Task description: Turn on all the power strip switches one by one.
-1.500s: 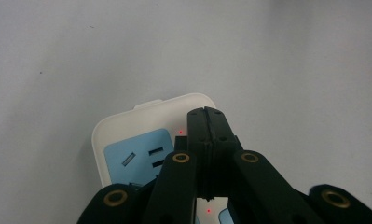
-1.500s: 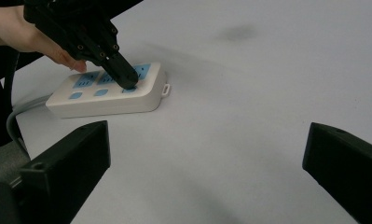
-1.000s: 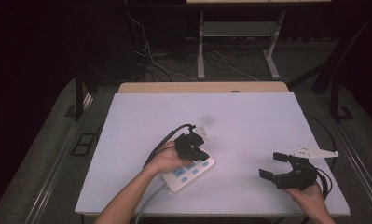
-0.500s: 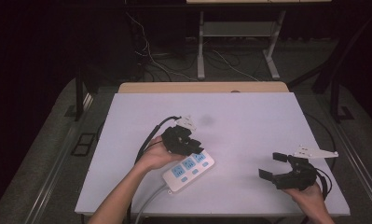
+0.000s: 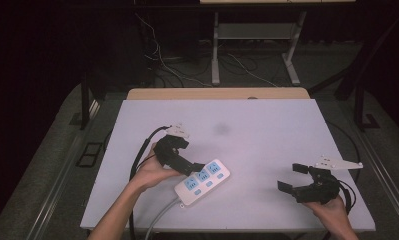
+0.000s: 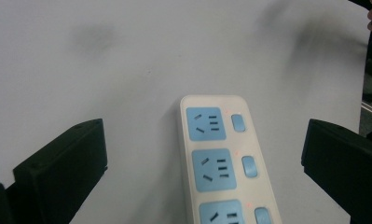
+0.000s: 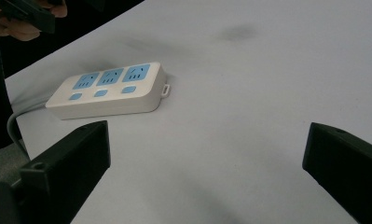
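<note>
A white power strip [image 5: 203,181] with three blue sockets and blue switches lies flat on the white table, near its front edge. Small red lights glow beside the switches [image 6: 239,122]. My left gripper [image 5: 189,157] hovers just left of and behind the strip. Its jaws have just been opening and now stand wide, touching nothing. In the left gripper view the strip [image 6: 211,154] lies on the table between and beyond the two jaws. My right gripper [image 5: 291,177] rests open at the front right, well away from the strip [image 7: 106,88].
The strip's grey cord [image 5: 159,222] runs off the table's front edge [image 5: 227,229]. A faint dark smudge [image 5: 221,130] marks the table's middle. Beyond the far edge are a desk frame [image 5: 214,55] and loose cables on the floor.
My left gripper has drawn back and up, away from the top of the power strip toward the left, and its jaws have opened wide. The strip and my right gripper have stayed put.
</note>
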A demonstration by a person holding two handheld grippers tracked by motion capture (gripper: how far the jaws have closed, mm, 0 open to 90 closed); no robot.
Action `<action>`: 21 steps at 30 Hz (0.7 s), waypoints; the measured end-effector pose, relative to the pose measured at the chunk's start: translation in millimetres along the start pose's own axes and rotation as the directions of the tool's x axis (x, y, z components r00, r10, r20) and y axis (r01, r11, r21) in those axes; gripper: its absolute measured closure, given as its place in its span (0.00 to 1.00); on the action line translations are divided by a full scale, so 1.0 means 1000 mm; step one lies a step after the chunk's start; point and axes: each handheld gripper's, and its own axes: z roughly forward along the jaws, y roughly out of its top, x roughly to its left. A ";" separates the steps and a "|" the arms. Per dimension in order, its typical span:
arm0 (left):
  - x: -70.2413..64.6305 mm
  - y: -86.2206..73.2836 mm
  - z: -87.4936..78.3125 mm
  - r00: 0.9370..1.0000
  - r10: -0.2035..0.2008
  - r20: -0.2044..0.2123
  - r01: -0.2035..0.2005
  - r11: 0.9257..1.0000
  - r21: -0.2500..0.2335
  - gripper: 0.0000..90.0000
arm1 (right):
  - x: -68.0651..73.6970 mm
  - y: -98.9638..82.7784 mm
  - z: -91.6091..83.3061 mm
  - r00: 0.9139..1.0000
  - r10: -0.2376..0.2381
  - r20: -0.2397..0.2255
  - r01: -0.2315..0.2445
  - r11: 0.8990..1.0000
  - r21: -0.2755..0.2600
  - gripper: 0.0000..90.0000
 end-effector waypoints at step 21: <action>-0.002 -0.072 -0.042 0.988 -0.116 -0.101 0.097 0.979 -0.179 0.00 | 0.003 -0.001 0.004 1.000 0.005 -0.017 -0.005 1.000 0.022 0.01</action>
